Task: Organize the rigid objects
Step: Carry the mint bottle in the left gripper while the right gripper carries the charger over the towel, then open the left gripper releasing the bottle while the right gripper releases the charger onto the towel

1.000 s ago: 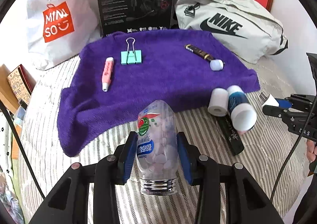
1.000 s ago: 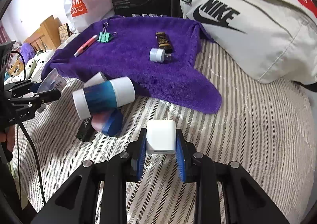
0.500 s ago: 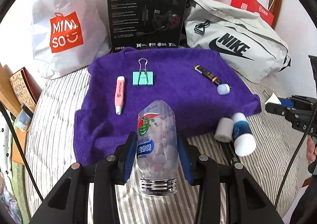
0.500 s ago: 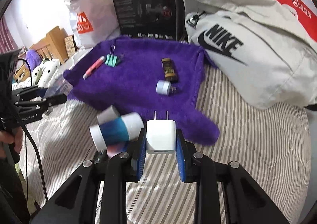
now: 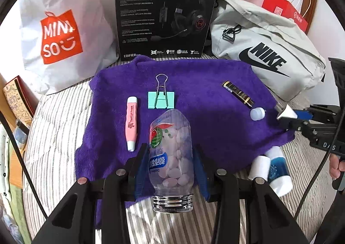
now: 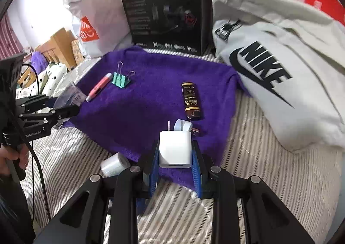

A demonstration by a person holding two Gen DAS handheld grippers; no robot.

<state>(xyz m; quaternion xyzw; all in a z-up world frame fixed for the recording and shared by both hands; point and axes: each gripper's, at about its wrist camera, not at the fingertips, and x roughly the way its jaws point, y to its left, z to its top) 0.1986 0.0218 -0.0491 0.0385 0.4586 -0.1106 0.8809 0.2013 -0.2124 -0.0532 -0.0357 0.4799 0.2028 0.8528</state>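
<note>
My left gripper (image 5: 171, 164) is shut on a clear candy bottle (image 5: 171, 157) held over the near edge of the purple towel (image 5: 204, 101). My right gripper (image 6: 175, 153) is shut on a white charger plug (image 6: 175, 150), prongs forward, above the towel's near edge (image 6: 133, 110). On the towel lie a pink pen (image 5: 132, 123), a green binder clip (image 5: 161, 98), a brown lighter (image 5: 238, 93) and a small white plug (image 5: 257, 113). In the right wrist view they show too: pen (image 6: 99, 86), clip (image 6: 121, 80), lighter (image 6: 191, 103).
A blue-and-white tube (image 5: 278, 170) and a white roll (image 5: 258, 167) lie on the striped bed beside the towel. Behind stand a Miniso bag (image 5: 58, 34), a black headset box (image 5: 163, 13) and a grey Nike bag (image 5: 265, 54).
Both grippers have risen and moved forward over the towel, each still holding its object. The items on the towel have not moved.
</note>
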